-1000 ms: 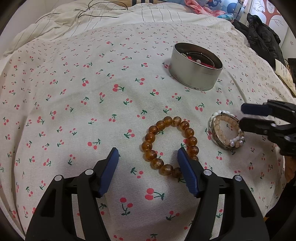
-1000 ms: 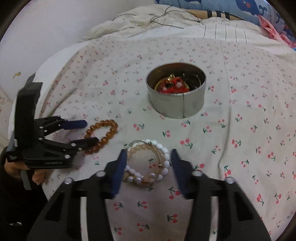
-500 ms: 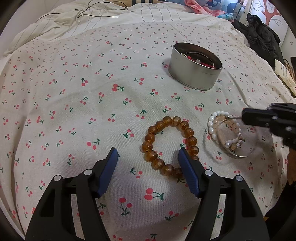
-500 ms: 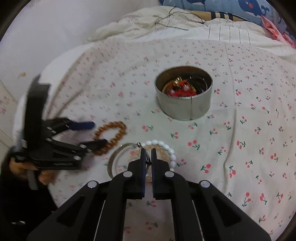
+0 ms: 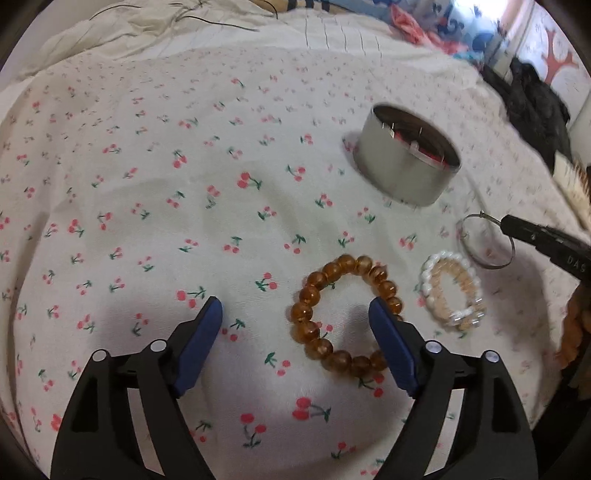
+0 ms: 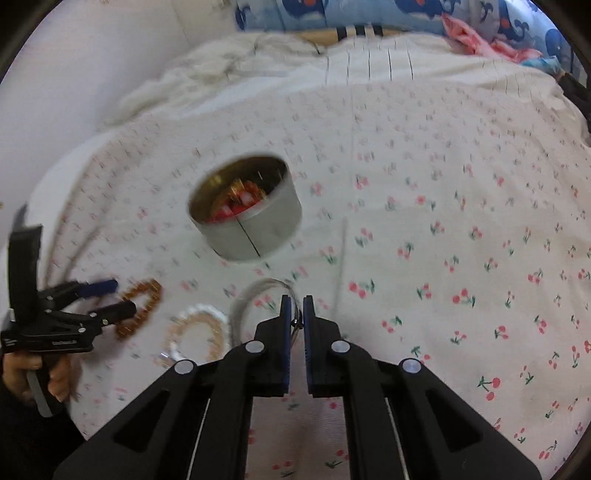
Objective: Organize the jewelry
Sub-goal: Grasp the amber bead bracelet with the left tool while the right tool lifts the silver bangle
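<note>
An amber bead bracelet (image 5: 306,299) lies on the cherry-print sheet (image 5: 147,206). My left gripper (image 5: 295,317) hovers over it with its jaws opening, the right finger above the ring's right side, pads not pressing it. Right of it lies a white and peach bead bracelet (image 5: 452,291). My right gripper (image 6: 297,306) pinches a thin silver hoop (image 6: 255,295) lifted off the sheet; its jaws are opening a little with the wire still between the pads. The hoop (image 5: 484,240) hangs between the bracelets and a round metal tin (image 5: 406,166) holding red jewelry.
Rumpled cream bedding (image 5: 147,33) lies at the back, dark clothes (image 5: 532,107) at the far right. A person's hand (image 6: 44,373) holds the left gripper (image 6: 114,297) near the bed's left edge. A blue patterned pillow (image 6: 369,14) lies beyond.
The right gripper shut on the silver hoop, pulled it off the white bracelet and carried it toward the tin. The left gripper's jaws have widened over the amber bracelet.
</note>
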`<state>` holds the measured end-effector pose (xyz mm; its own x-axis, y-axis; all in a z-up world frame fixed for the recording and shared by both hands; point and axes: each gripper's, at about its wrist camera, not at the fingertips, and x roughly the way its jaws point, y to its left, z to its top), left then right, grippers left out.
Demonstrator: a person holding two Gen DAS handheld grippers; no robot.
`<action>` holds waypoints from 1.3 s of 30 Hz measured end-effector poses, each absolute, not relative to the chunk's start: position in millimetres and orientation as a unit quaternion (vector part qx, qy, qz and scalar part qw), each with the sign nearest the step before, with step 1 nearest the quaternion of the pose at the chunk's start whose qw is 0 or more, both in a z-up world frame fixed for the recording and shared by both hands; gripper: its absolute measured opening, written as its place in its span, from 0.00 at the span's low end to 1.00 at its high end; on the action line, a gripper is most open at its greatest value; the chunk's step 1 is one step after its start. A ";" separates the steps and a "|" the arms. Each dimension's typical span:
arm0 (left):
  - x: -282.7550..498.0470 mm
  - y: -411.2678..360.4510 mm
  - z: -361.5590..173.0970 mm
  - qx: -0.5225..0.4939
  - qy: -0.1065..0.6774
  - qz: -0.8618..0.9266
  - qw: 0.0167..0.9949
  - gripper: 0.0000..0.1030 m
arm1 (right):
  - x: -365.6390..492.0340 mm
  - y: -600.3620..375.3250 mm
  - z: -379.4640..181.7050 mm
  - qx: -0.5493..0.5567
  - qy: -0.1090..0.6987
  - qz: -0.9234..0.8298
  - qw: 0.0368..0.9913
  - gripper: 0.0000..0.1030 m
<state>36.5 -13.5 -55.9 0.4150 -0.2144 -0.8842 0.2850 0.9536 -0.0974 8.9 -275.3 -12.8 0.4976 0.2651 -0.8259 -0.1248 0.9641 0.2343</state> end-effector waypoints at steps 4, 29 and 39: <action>34.3 -24.6 -57.2 0.063 0.513 -0.158 0.841 0.58 | 9.3 -270.6 -13.1 0.039 0.483 0.099 0.869 0.46; 20.8 -32.3 -25.3 0.102 0.464 -0.168 0.864 0.10 | 2.7 -258.4 -7.3 0.039 0.476 0.130 0.869 0.05; 19.2 -34.3 -21.8 0.109 0.455 -0.167 0.868 0.10 | 2.2 -264.3 -2.8 0.053 0.468 0.133 0.872 0.05</action>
